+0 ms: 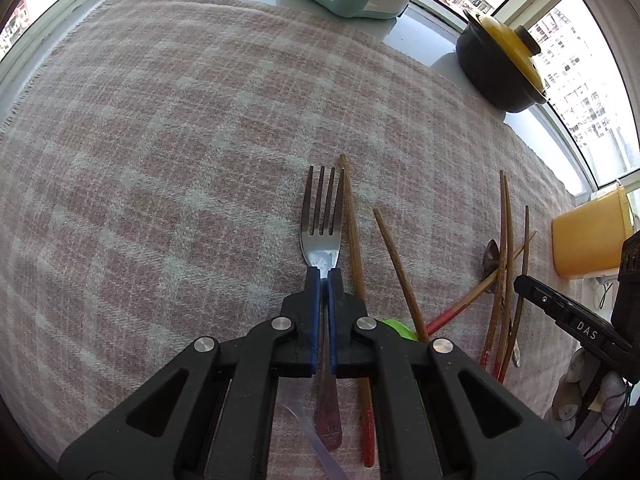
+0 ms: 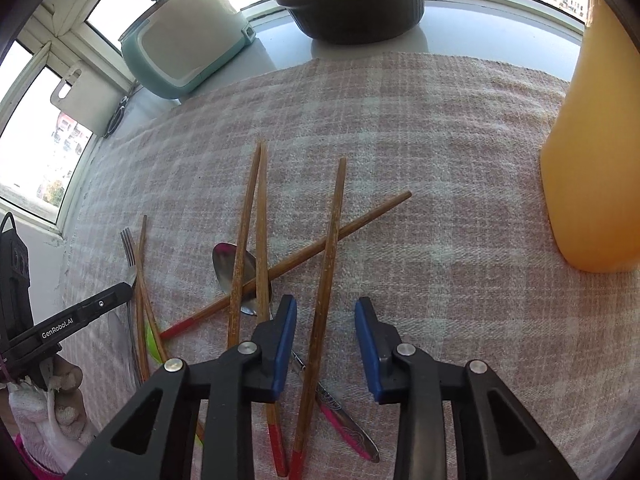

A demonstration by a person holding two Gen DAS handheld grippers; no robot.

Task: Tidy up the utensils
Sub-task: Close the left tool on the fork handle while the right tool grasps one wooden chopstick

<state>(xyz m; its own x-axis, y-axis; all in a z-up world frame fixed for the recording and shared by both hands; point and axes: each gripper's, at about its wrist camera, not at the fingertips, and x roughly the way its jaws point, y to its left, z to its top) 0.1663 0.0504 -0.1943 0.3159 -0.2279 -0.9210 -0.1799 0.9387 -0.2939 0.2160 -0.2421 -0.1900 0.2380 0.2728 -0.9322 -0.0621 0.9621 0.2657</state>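
Clamping the fork (image 1: 322,216) by its neck, the left gripper (image 1: 324,276) is working beside the chopsticks (image 2: 256,240), where the right gripper (image 2: 326,308) is hovering, released.

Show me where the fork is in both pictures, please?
Left wrist view: the fork is in the middle, tines pointing away, its neck pinched by the left gripper.
Right wrist view: the fork is small at the left edge, beside the left gripper's black finger.
Shared landmark: the black pot with the yellow lid, at the right in the left view, top middle in the right view.
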